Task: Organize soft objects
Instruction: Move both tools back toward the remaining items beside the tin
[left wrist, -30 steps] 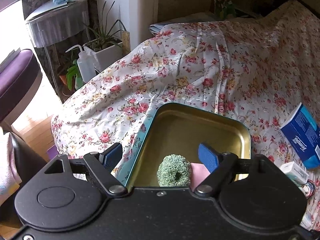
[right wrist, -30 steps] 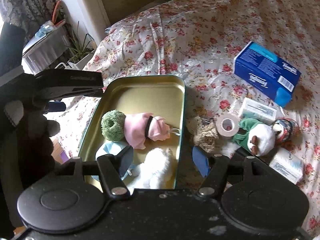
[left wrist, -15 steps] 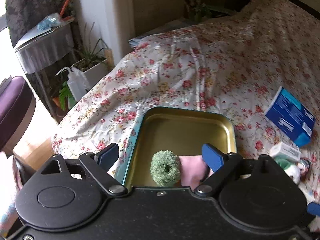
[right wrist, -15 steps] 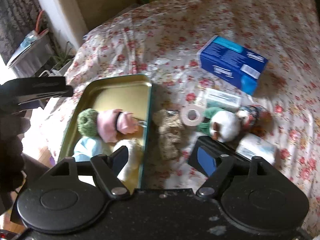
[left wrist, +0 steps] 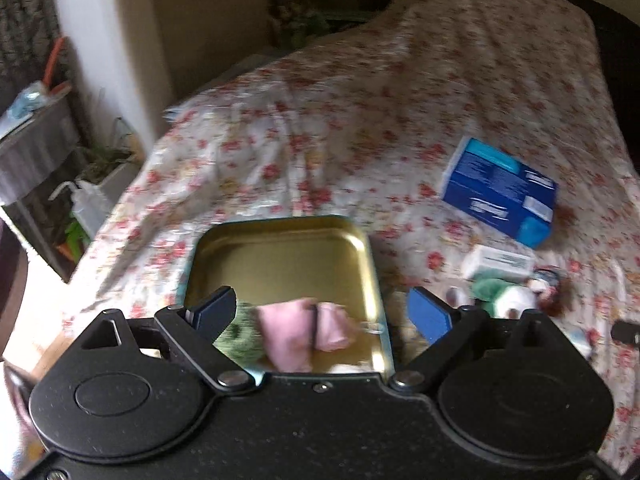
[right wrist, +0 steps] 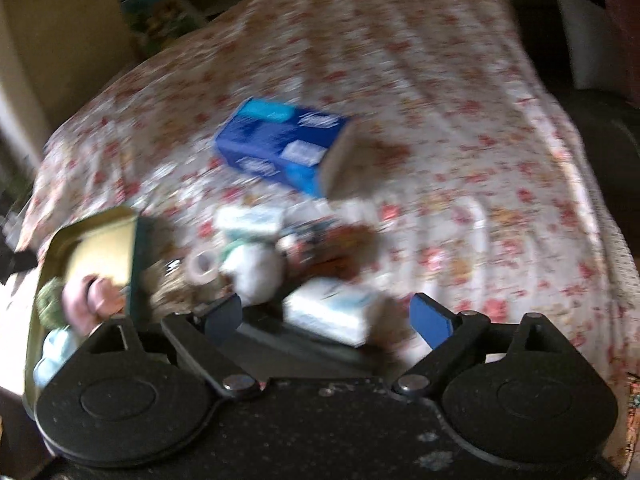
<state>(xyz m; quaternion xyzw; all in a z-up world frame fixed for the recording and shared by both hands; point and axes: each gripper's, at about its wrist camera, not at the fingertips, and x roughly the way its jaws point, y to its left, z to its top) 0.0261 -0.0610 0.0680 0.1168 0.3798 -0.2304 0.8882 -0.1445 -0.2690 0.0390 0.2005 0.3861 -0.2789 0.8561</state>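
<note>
A gold tin (left wrist: 280, 248) lies on the flowered bedspread and holds a green knitted ball (left wrist: 240, 338) and a pink soft bundle (left wrist: 304, 328). My left gripper (left wrist: 320, 306) hovers over the tin's near end, its jaws opening wide and empty. In the right wrist view the tin (right wrist: 96, 240) sits at the left, with a pale blue soft thing (right wrist: 56, 350) in it. Right of it lie a beige knitted piece (right wrist: 168, 284), a tape roll (right wrist: 204, 266) and a white-and-green plush (right wrist: 254, 272). My right gripper (right wrist: 327, 316) is opening above a white packet (right wrist: 336, 308), its pads apart from it.
A blue tissue box (right wrist: 280, 144) lies farther back on the bed, with a small white box (left wrist: 500, 262) and a dark patterned item (right wrist: 312, 240) nearer the plush. Left of the bed stand a plant, a spray bottle (left wrist: 86, 204) and a side table. Both views are blurred.
Both grippers' jaws have widened. The right gripper has swung from over the tin to the pile of things right of it. The left view has shifted right, bringing the blue box further in.
</note>
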